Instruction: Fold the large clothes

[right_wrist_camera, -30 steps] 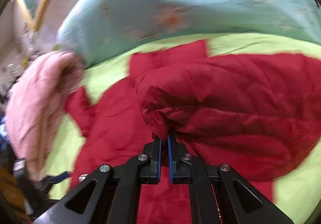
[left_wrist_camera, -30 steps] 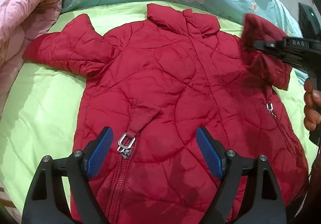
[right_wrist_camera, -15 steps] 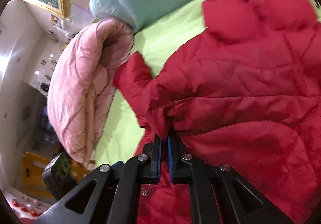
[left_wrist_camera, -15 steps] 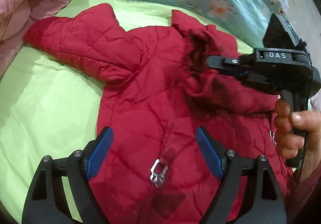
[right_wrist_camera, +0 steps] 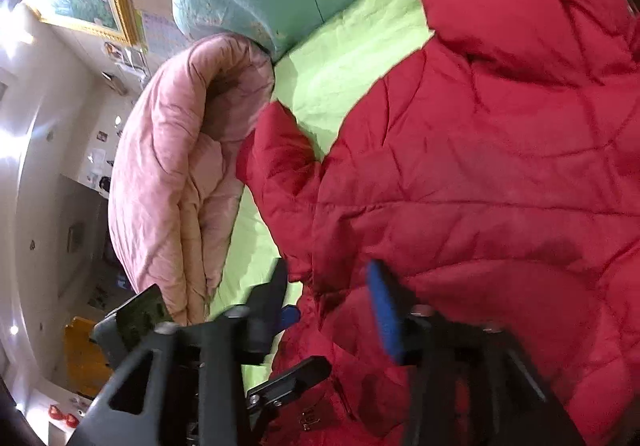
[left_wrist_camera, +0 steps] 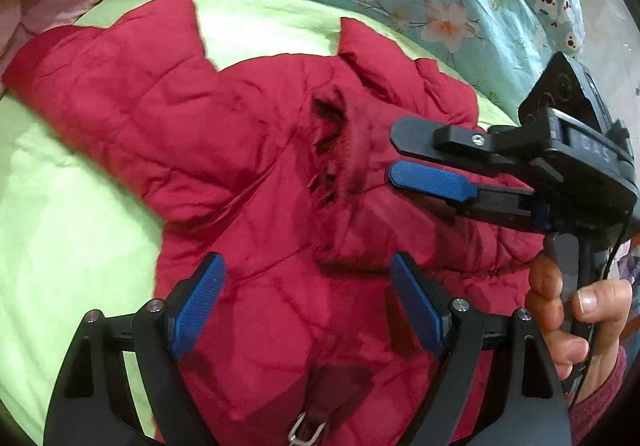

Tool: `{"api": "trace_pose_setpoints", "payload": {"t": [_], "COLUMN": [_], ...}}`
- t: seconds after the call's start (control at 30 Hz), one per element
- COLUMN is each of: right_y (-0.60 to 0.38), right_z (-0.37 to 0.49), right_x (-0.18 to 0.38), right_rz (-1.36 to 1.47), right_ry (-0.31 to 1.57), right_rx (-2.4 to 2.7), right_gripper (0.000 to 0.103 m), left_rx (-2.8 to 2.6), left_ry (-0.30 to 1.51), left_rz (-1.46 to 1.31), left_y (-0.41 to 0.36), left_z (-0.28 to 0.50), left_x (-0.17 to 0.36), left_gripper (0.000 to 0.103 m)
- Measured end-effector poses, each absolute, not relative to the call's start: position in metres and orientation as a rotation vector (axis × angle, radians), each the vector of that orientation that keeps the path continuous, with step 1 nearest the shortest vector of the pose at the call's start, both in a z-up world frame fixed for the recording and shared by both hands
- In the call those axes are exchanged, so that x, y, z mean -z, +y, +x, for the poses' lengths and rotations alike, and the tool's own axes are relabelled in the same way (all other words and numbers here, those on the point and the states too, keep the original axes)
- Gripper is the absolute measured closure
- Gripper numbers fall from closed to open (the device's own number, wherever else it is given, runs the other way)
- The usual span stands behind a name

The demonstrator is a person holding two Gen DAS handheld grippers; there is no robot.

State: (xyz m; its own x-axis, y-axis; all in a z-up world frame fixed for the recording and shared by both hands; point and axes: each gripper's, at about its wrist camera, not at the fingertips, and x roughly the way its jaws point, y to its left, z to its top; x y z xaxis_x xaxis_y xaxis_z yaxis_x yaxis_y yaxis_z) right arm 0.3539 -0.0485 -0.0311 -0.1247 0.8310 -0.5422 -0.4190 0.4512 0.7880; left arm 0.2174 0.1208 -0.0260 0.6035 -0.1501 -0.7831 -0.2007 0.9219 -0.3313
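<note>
Two grippers work over a red quilted jacket (left_wrist_camera: 256,150) spread face-up on a lime-green bedsheet (left_wrist_camera: 60,214), its collar toward twelve o'clock in the left wrist view and one sleeve (left_wrist_camera: 100,86) stretched out toward ten o'clock. The right gripper (left_wrist_camera: 394,150), held in a hand (left_wrist_camera: 576,314) at four o'clock, is opening its jaws over the other sleeve (left_wrist_camera: 400,214), which lies folded across the chest; the cuff (left_wrist_camera: 340,150) sits just ahead of the blue pads and no cloth appears pinched between them. The left gripper (left_wrist_camera: 308,306) hovers with its jaws wide apart above the front panel, holding nothing, with the zipper pull (left_wrist_camera: 306,432) at six o'clock below it. The step in hand looks like letting go of the folded sleeve, and doing it well probably means spreading the jaws fully before drawing back toward three o'clock, so the puffy fabric does not drag and undo the fold. A light press from the left gripper might keep the springy padding flat. The outstretched sleeve, near the pink quilt (right_wrist_camera: 176,182) at ten o'clock, seems the next piece to bring in.
</note>
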Motion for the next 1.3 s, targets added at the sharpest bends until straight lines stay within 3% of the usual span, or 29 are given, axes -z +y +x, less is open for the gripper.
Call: {"api": "trace_pose_setpoints", "payload": {"t": [0.27,0.3,0.33,0.43,0.7,0.97,1.3], "right_y": [-0.103,-0.117,-0.130,-0.182,-0.284,-0.269,-0.240], "right_z": [0.361,0.362,0.363,0.367,0.378,0.390,0.386], "right_x": [0.011,0.008,0.005,-0.003,-0.026,0.039,0.050], "right_rz": [0.451,0.453,0.453,0.461,0.353,0.118,-0.033], "right_ry": [1.208,1.190,1.173,1.108,0.950,1.043,1.022], "right_rx": [-1.033,-0.999,-0.966,-0.839,-0.506,-0.411,-0.370], "right_gripper": [0.054,0.054,0.054,0.054,0.055,0.062,0.056], "left_rx": [-0.002,-0.008,-0.007,-0.019,-0.059,-0.081,-0.092], "left_ry": [0.939,0.927,0.921,0.910,0.911,0.909,0.905], "left_rz": [-0.435,-0.412,-0.396,-0.344,-0.305,-0.277,-0.277], "left_y": [0.109,0.105,0.103,0.098,0.123,0.125,0.132], "left_z": [0.261,0.264,0.266,0.268,0.261,0.261,0.258], "left_x": [0.032,0.032,0.031,0.028,0.021,0.037,0.047], "left_gripper": [0.019,0.030,0.062,0.090,0.092,0.091,0.087]}}
